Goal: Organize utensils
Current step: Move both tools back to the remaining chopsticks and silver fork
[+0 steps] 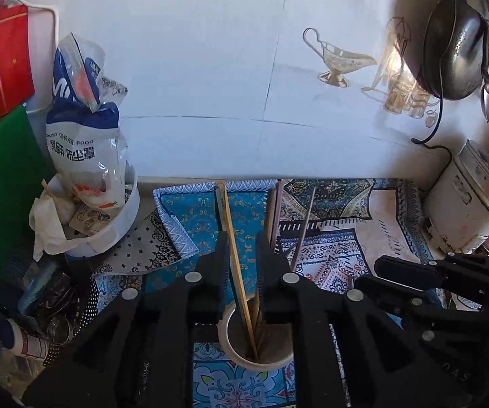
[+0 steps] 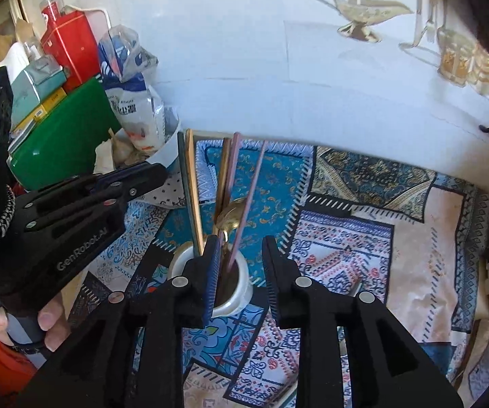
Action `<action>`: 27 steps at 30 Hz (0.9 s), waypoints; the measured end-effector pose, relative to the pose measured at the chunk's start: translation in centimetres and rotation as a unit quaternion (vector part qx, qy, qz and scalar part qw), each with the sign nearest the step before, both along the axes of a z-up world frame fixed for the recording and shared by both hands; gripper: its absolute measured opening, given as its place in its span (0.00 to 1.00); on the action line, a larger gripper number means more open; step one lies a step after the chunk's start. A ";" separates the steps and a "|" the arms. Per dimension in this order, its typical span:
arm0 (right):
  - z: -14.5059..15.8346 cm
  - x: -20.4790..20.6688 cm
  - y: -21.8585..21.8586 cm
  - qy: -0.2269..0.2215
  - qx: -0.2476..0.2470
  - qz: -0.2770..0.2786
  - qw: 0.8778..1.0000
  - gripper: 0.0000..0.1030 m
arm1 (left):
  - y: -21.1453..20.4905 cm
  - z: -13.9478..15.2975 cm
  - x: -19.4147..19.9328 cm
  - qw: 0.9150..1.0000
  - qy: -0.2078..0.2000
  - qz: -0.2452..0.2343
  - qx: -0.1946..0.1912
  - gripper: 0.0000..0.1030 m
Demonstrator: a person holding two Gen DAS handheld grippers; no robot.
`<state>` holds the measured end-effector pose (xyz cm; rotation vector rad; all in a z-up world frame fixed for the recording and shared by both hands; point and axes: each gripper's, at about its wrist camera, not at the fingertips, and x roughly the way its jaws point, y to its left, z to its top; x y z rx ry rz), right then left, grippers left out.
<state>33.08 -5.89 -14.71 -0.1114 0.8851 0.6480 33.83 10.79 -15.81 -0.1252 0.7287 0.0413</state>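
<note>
Hovering over the white cup [image 1: 256,353] of chopsticks [image 1: 235,255], both hand-held grippers — left [image 1: 241,258], right [image 2: 241,258] — gape open, gripping nothing.

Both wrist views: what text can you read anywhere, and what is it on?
"DUST COVER FOR FOOD": white and blue plastic bag.
"GenRobot.AI": side of the left tool.
"DAS": right tool's body, partly cut off.
Chinese characters and the QR label on the bag, and box labels: too blurred to read.

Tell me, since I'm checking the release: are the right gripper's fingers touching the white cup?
Cannot tell. In the right wrist view the left finger overlaps the white cup, so no gap or contact shows plainly.
</note>
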 end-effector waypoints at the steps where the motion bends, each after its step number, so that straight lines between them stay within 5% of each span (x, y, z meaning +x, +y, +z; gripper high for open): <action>1: 0.4 -0.1 -0.6 -0.006 0.002 -0.003 1.000 0.24 | -0.3 0.4 -0.3 1.000 -0.004 -0.002 0.000 0.15; 14: 2.0 -0.5 -8.2 -0.034 -0.008 -0.054 0.998 0.28 | -7.3 2.0 -1.3 0.999 -0.009 -0.053 -0.006 0.29; 27: -3.5 0.1 -15.3 0.035 -0.031 -0.094 0.995 0.28 | -14.1 -5.5 0.4 0.991 0.100 -0.092 -0.015 0.30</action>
